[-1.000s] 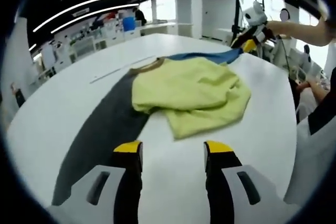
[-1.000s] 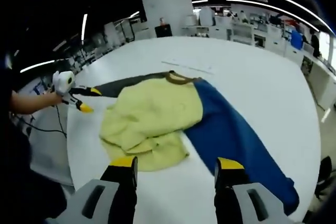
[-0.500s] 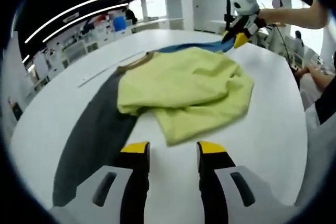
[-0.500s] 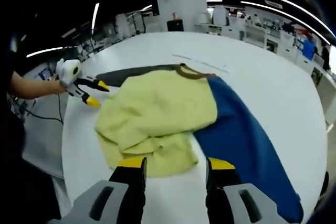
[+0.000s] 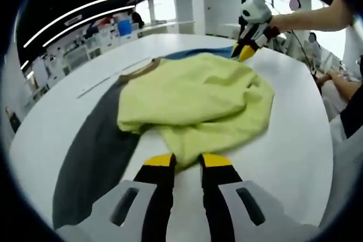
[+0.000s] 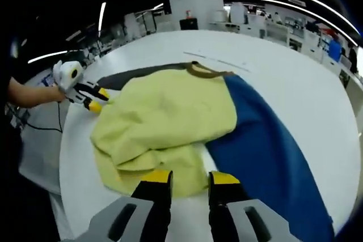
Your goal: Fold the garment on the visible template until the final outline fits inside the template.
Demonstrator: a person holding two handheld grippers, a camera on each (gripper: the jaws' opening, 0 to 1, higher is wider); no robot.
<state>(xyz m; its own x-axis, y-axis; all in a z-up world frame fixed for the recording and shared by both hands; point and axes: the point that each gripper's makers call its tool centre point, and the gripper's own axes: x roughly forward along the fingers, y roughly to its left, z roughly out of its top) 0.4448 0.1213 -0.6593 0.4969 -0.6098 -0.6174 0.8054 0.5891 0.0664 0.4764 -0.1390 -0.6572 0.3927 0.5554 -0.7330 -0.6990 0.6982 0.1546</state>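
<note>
Right now the yellow-green garment (image 5: 195,103) is lying in a crumpled heap on the white round counter (image 5: 295,157), sitting across the seam where a dark grey panel (image 5: 93,157) and a blue panel (image 6: 266,145) meet; these two flat panels look like the template, though that is a judgement. A brown collar band (image 6: 199,72) is showing at the far edge of the heap.

The step in hand seems to be taking hold of the garment's edges before spreading or folding it. The left hand-held gripper (image 5: 186,161) is reaching in low over the counter, its yellow-tipped jaws narrowed to a small gap and lying right at the near hem of the cloth; whether fabric is actually pinched between them I cannot tell. The right hand-held gripper (image 6: 190,178) is posed much the same at the opposite side of the heap, jaws nearly together at the cloth edge, and again a grip cannot be confirmed.

In each view the other hand-held gripper is appearing across the garment, held out on a bare forearm (image 5: 317,18), pointing down at the cloth's far edge.

The next move probably calls for a firm pinch on both edges, then lifting and drawing them apart so the bunched cloth flattens over the panels. Pulling unevenly could drag the garment off the template.
</note>
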